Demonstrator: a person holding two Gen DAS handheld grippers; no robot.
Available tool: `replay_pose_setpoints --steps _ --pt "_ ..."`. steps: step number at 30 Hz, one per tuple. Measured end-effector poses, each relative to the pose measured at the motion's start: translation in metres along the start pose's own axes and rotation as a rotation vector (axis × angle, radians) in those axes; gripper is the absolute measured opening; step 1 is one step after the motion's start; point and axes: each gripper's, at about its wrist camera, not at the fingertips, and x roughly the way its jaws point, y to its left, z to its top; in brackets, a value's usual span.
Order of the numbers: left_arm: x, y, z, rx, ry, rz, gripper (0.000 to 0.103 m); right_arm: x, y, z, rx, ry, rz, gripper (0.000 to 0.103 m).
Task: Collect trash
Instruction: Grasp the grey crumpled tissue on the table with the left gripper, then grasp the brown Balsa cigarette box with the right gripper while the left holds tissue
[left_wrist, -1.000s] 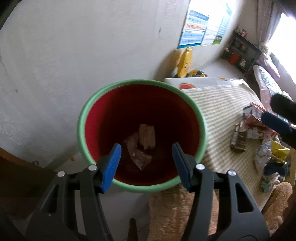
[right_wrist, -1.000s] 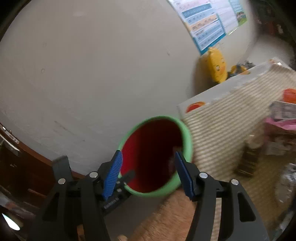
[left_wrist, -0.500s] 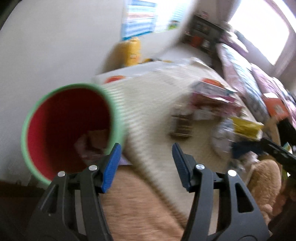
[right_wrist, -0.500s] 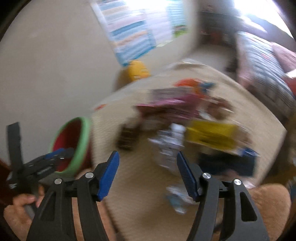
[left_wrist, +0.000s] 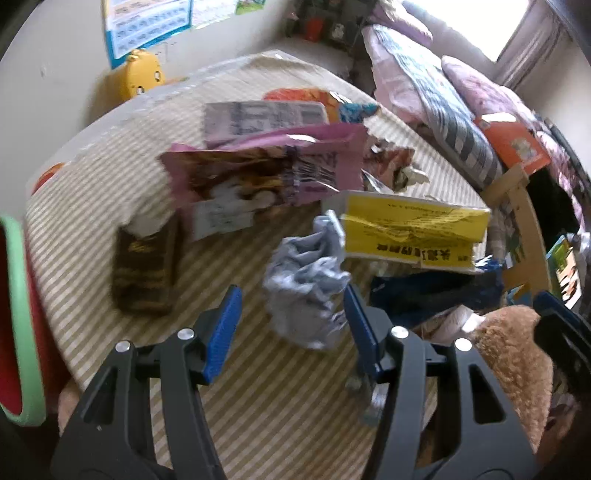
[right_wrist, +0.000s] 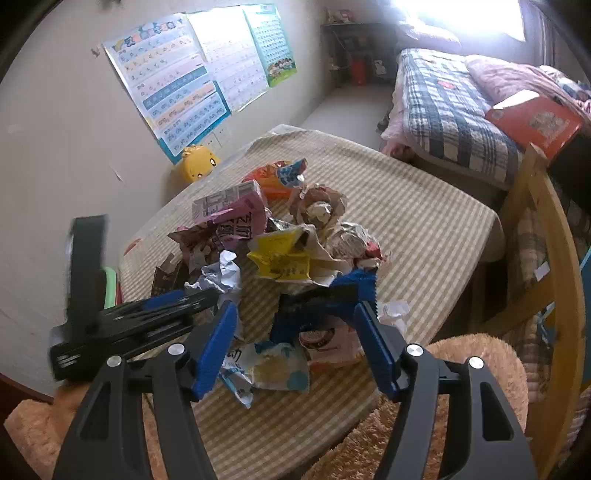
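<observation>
A pile of trash lies on the striped table (right_wrist: 424, 229): a crumpled white paper (left_wrist: 306, 280) (right_wrist: 221, 275), a yellow wrapper (left_wrist: 410, 229) (right_wrist: 282, 256), a pink bag (left_wrist: 266, 177) (right_wrist: 225, 225), a brown packet (left_wrist: 144, 269), a dark blue wrapper (left_wrist: 428, 291) (right_wrist: 325, 299). The green-rimmed red bin (left_wrist: 18, 317) stands off the table's left edge. My left gripper (left_wrist: 291, 328) is open, just short of the crumpled paper. My right gripper (right_wrist: 295, 347) is open above a blue-white wrapper (right_wrist: 266, 369).
A yellow chick toy (right_wrist: 197, 162) sits by the wall under posters (right_wrist: 192, 74). A bed (right_wrist: 461, 103) with an orange book (right_wrist: 532, 122) lies at the right, a wooden chair (right_wrist: 554, 236) beside the table. A furry brown cushion (right_wrist: 476, 373) is near me.
Both grippers swung right, away from the bin and over to the trash pile on the table. Both stay open and empty.
</observation>
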Motion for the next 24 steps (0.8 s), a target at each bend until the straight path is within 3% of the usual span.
replay_pose_setpoints --steps 2,4,9,16,24 --pt "0.013 -0.006 0.002 0.018 0.023 0.021 0.054 0.003 -0.004 -0.001 0.013 0.014 0.005 0.064" --pt "0.022 -0.006 0.002 0.008 0.046 0.014 0.046 0.004 -0.006 -0.003 0.021 0.028 0.011 0.064" --pt "0.011 0.003 -0.003 -0.016 0.040 -0.010 0.040 0.018 -0.003 -0.010 0.027 0.091 0.043 0.068" --pt "-0.040 0.041 -0.026 -0.094 -0.032 -0.010 0.040 0.035 0.014 -0.018 -0.014 0.154 0.055 0.068" --pt "-0.113 0.114 -0.060 -0.244 -0.159 0.135 0.040 0.064 0.070 -0.007 -0.099 0.192 0.143 0.068"
